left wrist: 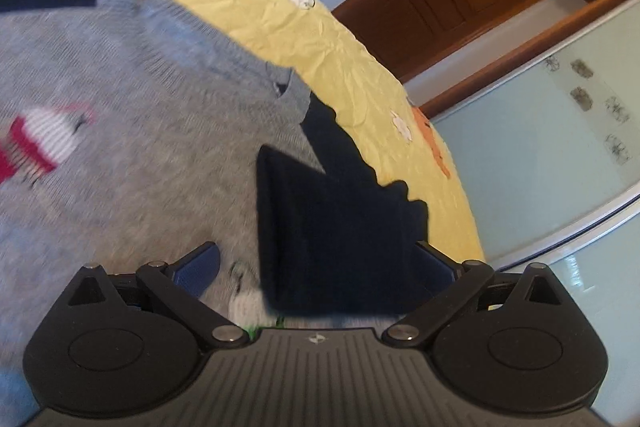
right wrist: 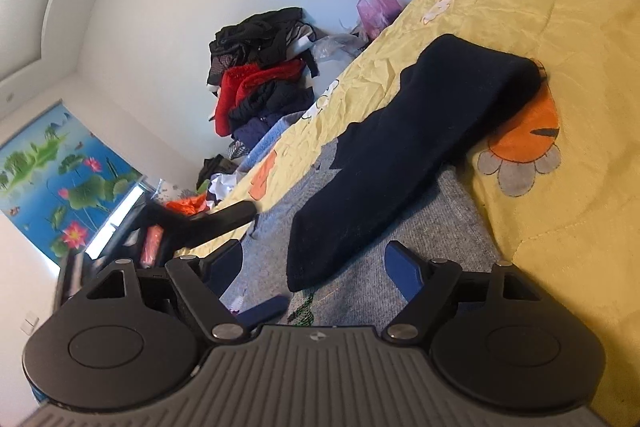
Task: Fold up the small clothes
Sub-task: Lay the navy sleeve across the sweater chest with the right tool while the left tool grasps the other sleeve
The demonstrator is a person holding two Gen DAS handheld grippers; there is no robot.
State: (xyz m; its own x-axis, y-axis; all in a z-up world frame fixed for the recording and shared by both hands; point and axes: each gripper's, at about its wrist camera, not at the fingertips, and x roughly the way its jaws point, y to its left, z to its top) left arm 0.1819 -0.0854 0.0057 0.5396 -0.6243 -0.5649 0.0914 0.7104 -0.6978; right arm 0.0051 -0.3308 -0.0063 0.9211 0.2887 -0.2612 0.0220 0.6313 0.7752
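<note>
Underneath both grippers spreads a yellow bedsheet [right wrist: 520,27] printed with orange and white flowers; in the left wrist view it [left wrist: 280,27] runs as a wrinkled band beyond the fingers.

Next in size, a grey sweater [left wrist: 140,87] lies flat on the sheet, filling the area ahead and to the left of the left gripper [left wrist: 316,267]. It shows a red and white striped patch on its front, blurred in that view. From the right wrist, the same grey knit [right wrist: 440,223] sits directly ahead of and under the right gripper [right wrist: 316,267].

A dark navy sleeve [right wrist: 420,147] stretches away from the right gripper, up and to the right, lying partly over the grey knit and partly over the sheet, with its far end resting on an orange flower. In the left wrist view this navy cloth [left wrist: 332,227] stands as a folded flap between the left gripper's fingers, covering the right one and close to the camera.

Both grippers have their fingers spread apart. The left one's blue pad [left wrist: 198,267] on the left side is clear of the cloth; whether the flap touches the right pad cannot be told. The right gripper holds nothing, and the sleeve's near end lies between its blue pads [right wrist: 404,271].

Far off to the right gripper's left, a pile of clothes [right wrist: 260,75] leans at a white wall.
</note>
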